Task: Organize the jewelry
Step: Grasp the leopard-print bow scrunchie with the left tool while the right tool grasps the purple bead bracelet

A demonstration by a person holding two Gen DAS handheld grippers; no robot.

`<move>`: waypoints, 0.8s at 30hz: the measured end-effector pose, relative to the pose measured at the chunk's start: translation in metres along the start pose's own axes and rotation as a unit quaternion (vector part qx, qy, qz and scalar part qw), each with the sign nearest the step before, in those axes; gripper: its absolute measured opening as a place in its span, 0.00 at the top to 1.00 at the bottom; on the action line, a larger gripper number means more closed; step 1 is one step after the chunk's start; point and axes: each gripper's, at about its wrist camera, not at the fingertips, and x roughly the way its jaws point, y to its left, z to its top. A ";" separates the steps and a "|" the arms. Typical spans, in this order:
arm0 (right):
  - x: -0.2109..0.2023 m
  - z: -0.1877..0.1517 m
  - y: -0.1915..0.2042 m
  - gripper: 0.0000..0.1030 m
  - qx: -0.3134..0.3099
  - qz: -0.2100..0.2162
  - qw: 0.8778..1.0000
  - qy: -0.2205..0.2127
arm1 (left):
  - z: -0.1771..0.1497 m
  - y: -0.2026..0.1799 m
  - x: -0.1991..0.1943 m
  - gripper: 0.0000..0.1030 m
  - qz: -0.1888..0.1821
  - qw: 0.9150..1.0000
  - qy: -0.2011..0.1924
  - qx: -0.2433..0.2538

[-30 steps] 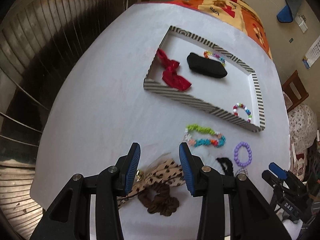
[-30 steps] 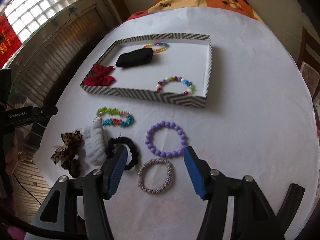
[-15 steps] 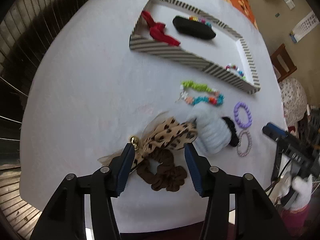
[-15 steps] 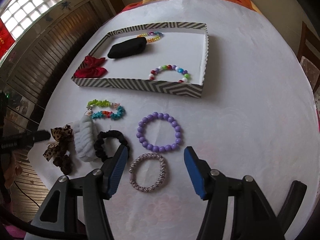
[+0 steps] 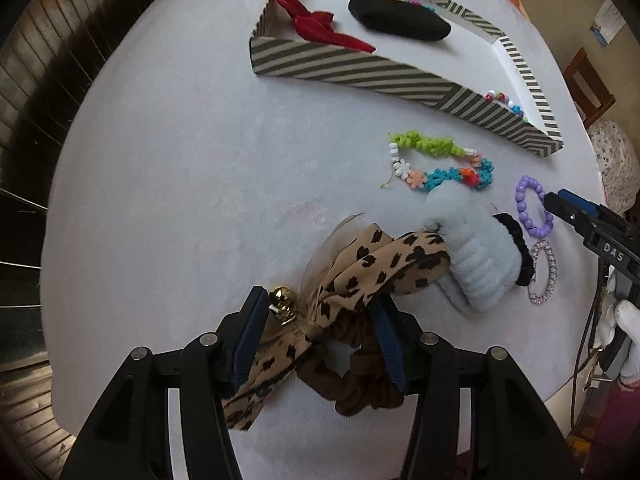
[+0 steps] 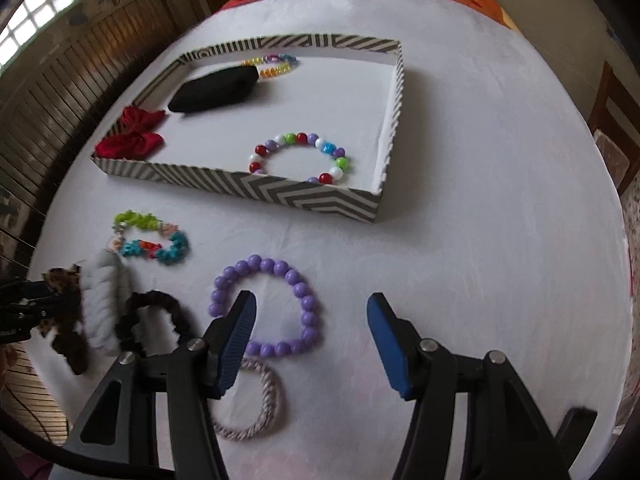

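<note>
My left gripper (image 5: 320, 312) is open and straddles the knot of a leopard-print bow (image 5: 360, 268) with a gold bell (image 5: 282, 300), lying on a brown scrunchie (image 5: 360, 384). A pale blue fluffy scrunchie (image 5: 472, 248) touches the bow. My right gripper (image 6: 310, 320) is open and empty, low over a purple bead bracelet (image 6: 266, 308); a braided pink bangle (image 6: 256, 408) lies under its left finger. The striped tray (image 6: 280, 190) holds a red bow (image 6: 132, 138), a black pouch (image 6: 216, 88) and a multicolour bead bracelet (image 6: 300, 156).
A green-and-teal crochet bracelet (image 6: 152, 236) and a black scrunchie (image 6: 154, 320) lie on the white tablecloth in front of the tray. The table's near edge runs just behind both grippers. A wooden chair (image 6: 612, 120) stands at the right.
My left gripper has dropped forward and now has the leopard bow between its fingers. My right gripper has moved forward over the purple bracelet.
</note>
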 end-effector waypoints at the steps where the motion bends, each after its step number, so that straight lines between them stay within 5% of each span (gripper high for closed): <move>1: 0.004 0.000 0.001 0.52 -0.004 -0.002 1.000 0.002 | 0.000 -0.001 0.001 0.67 0.002 1.000 -0.001 0.001; 2: 0.008 0.001 0.002 0.57 -0.009 -0.004 1.000 0.005 | -0.001 -0.003 0.001 0.67 0.006 1.000 -0.007 0.007; 4: 0.009 0.002 0.007 0.79 -0.035 -0.015 0.999 -0.003 | -0.002 -0.005 0.001 0.82 0.013 1.000 -0.015 0.015; 5: 0.008 0.002 0.008 0.82 -0.041 -0.020 0.999 -0.007 | -0.002 -0.005 0.000 0.93 0.016 1.000 -0.020 0.017; 6: 0.008 0.003 0.009 0.89 -0.046 -0.020 0.999 -0.007 | -0.002 -0.004 0.000 0.94 0.012 1.000 -0.019 0.018; 24: -0.090 0.037 -0.002 0.91 -0.024 0.037 0.992 -0.115 | 0.054 -0.006 -0.090 0.98 -0.037 0.993 -0.111 0.000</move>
